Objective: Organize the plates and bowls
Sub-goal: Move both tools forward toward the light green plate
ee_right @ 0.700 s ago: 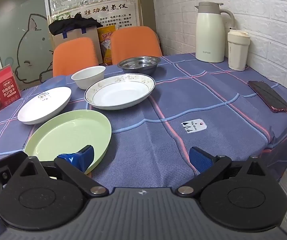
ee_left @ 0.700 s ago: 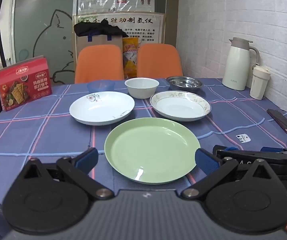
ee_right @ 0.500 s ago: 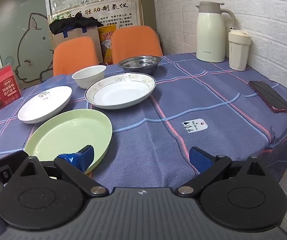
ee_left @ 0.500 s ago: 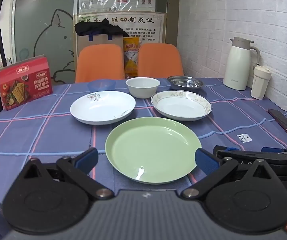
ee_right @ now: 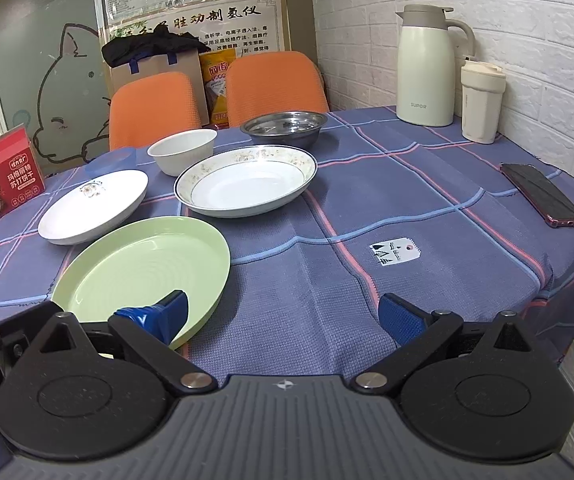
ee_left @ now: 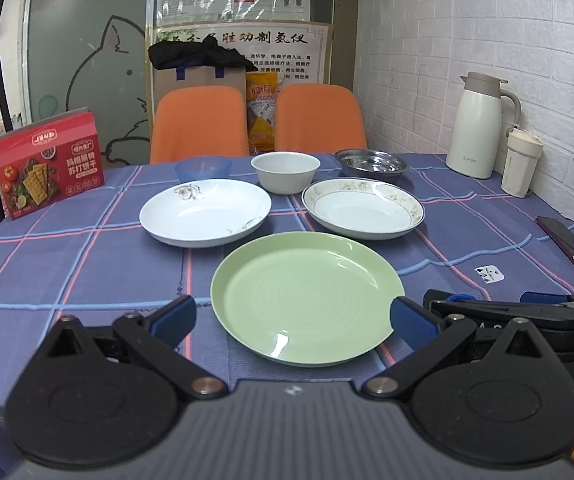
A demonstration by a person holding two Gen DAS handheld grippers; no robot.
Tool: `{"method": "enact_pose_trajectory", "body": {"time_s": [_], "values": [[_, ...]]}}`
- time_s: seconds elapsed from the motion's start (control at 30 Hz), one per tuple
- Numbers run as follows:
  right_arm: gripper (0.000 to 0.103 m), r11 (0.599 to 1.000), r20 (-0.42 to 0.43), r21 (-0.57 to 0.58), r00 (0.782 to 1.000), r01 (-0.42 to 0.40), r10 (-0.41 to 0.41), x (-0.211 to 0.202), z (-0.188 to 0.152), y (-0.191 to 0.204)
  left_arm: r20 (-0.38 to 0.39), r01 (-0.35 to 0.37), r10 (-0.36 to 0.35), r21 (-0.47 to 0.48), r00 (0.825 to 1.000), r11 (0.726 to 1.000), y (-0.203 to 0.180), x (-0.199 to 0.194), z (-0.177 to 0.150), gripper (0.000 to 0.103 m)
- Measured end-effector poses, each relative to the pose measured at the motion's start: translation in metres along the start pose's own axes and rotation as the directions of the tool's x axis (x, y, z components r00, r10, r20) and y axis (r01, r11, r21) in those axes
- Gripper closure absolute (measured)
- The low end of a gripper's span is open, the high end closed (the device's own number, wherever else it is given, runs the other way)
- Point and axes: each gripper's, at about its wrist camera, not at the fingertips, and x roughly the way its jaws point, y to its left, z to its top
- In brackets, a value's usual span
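Green and closest to both cameras, a round plate lies flat on the blue checked tablecloth near the table's front edge. The left gripper hangs low just in front of it with its blue-padded fingers spread wide, one on each side of the plate's near rim, gripping nothing. The right gripper sits just beside it, to the right, also spread wide and empty; its left pad shows in front of the green plate's near right edge, but whether it touches the rim cannot be told, and its other pad is over bare cloth.

Behind the green plate lie two deeper dishes side by side: a white plate with a small flower mark to the left and a plate with a patterned rim to the right, apart from each other and from the green one. Further back stand a small blue bowl, a white bowl and a steel dish, in a loose row.

A red cracker box stands at the left edge. Against the brick wall on the right are a cream thermos jug and a lidded cup, with a dark phone lying flat nearer the front. Two orange chairs stand behind the table.
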Motion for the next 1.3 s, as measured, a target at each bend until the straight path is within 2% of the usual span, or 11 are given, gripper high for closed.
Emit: {"method": "enact_pose_trajectory", "body": {"time_s": [1.3], "values": [[0.014, 1.0, -0.025, -0.005, 1.0, -0.007, 0.007, 0.012, 0.003, 0.005, -0.022, -0.005, 0.005, -0.007, 1.0, 1.0, 0.007, 0.013, 0.004, 0.0]]}}
